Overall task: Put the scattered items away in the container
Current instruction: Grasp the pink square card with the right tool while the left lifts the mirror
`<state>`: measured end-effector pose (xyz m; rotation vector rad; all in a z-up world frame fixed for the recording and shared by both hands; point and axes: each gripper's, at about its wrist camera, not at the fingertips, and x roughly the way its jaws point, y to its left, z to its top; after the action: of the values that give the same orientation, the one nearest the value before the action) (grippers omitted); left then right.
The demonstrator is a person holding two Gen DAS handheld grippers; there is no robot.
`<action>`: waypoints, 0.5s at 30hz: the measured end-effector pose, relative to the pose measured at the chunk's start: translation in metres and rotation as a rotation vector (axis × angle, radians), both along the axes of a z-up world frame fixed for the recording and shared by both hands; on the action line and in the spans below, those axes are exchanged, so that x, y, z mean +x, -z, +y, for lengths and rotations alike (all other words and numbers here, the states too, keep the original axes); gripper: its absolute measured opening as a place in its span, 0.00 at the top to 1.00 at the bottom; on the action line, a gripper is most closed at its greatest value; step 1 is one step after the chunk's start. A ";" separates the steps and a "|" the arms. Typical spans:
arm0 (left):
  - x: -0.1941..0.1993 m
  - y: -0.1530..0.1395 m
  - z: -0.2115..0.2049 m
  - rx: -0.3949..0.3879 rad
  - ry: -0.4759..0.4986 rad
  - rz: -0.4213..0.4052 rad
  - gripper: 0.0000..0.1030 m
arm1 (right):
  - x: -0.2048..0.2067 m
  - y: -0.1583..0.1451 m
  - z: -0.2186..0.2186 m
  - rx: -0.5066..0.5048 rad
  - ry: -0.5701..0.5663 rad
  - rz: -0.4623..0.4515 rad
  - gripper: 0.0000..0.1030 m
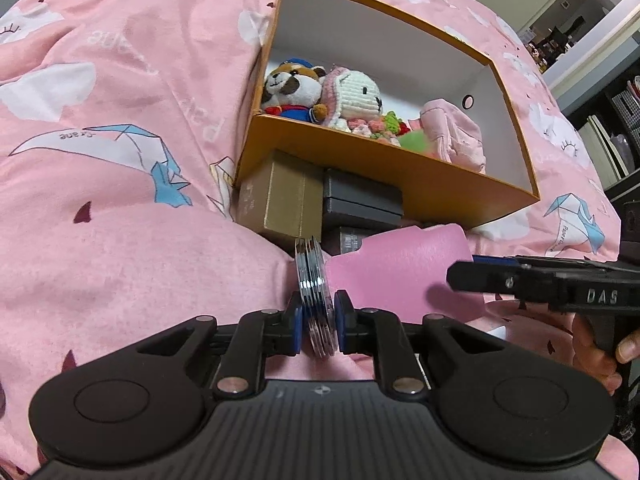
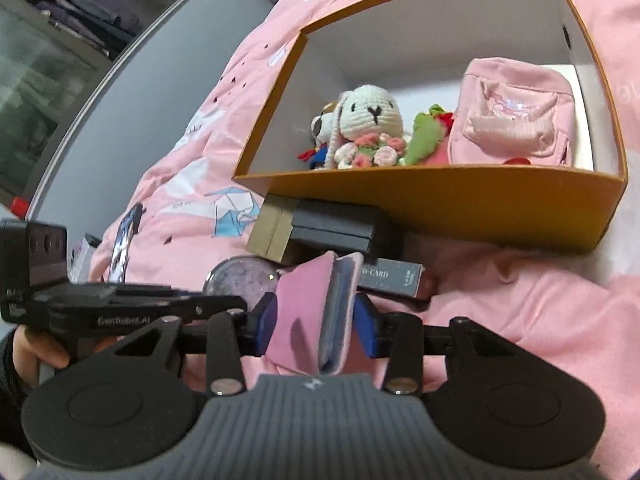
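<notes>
- Clamped between your left tool's (image 1: 321,322) blue pads is a stack of round clear-and-silver discs (image 1: 314,280), held on edge; its jaws stand narrow around them.
- Your right tool (image 2: 316,322) is closed on a pink folded pouch (image 2: 316,312) with a bluish lining, gripped upright between its pads.
- Take the orange box (image 1: 384,168) as your landmark: it sits on the pink bed cover (image 1: 120,160), open side up, just beyond both tools.
- Inside the box already lie a panda plush (image 1: 294,88), a crocheted bunny (image 2: 370,114), a green and red soft toy (image 2: 426,136) and a pink backpack (image 2: 516,120).
- Against the box's near wall, still outside it, sit a gold box (image 1: 276,204), 2 dark boxes stacked (image 1: 362,200) and a dark card box (image 2: 394,278).
- Both items look lifted and ready, so you seem to be at the carry step, with the drop into the box not yet done.
- Next you would raise each tool over the near rim and release into the bare floor patch between the toys and the far wall.
- Keep the 2 tools apart at the rim; they are close together now.
- Loose discs may slide apart on release, so set them low.
</notes>
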<state>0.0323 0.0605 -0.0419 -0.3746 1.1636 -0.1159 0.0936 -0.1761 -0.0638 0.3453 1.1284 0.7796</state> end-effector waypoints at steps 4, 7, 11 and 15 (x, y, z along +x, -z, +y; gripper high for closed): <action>-0.001 -0.001 0.002 -0.006 -0.003 -0.002 0.83 | 0.007 0.011 -0.016 0.226 0.033 0.134 0.74; -0.002 -0.002 0.002 -0.011 -0.001 -0.007 0.83 | 0.005 0.012 -0.006 0.116 0.041 0.097 0.76; -0.004 -0.006 0.002 -0.012 -0.003 -0.024 0.84 | 0.004 0.010 -0.007 0.095 0.055 0.083 0.79; -0.005 -0.015 -0.003 -0.004 0.014 -0.060 0.86 | 0.000 -0.002 -0.005 0.079 0.042 0.037 0.82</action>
<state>0.0275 0.0578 -0.0272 -0.3648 1.1071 -0.1406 0.0940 -0.1812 -0.0617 0.4495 1.1240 0.7848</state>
